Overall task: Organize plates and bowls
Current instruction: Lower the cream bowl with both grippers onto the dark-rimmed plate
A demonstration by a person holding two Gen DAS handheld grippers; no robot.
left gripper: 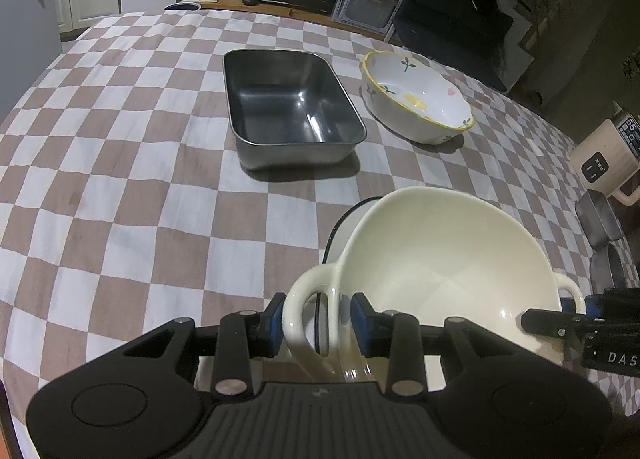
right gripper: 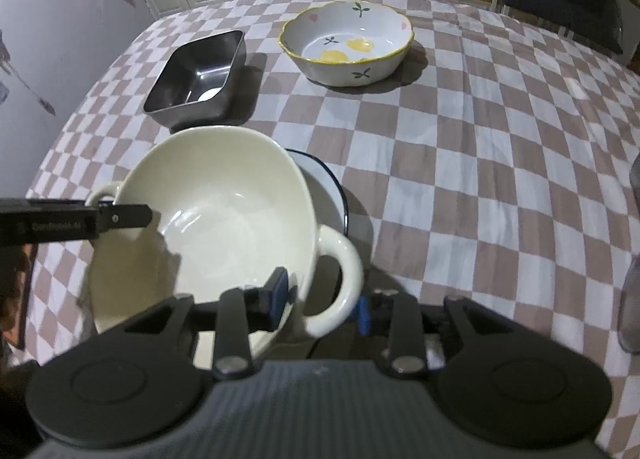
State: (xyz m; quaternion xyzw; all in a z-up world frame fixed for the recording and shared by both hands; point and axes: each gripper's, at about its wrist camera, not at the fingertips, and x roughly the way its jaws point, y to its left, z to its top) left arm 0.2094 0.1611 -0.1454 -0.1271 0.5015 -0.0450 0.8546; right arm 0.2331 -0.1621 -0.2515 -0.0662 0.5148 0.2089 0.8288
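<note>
A big table [left gripper: 120, 187] with a pink and white check cloth fills the room in front of me. Far across it sit a grey metal tray [left gripper: 288, 107] and, just to its right, a flowery bowl [left gripper: 416, 99] with a yellow edge. The two are near each other but not touching.

Close to the person is the cream bowl [left gripper: 440, 259]. It has a loop handle on each side and it sits tipped on a white plate [right gripper: 328, 195] with a dark rim. The plate peeks out from under it on the far side.

The line from one handle to the other runs straight across, from one tool to the other. So each hand is right at its own handle, and neither is nearer.

The left gripper [left gripper: 316, 325] has its blue pads [left gripper: 362, 323] on both sides of the left handle. One pad is outside the loop and one is inside the bowl wall. They look snug on it, so I think it is holding.

The right gripper [right gripper: 324, 301] is at the right handle. Its pads stand a little apart around the handle and rim, and the far pad does not seem to press. I think this one is loose.

To lift the bowl flat, I think both sides need a firm hold, or it may tip more.
</note>
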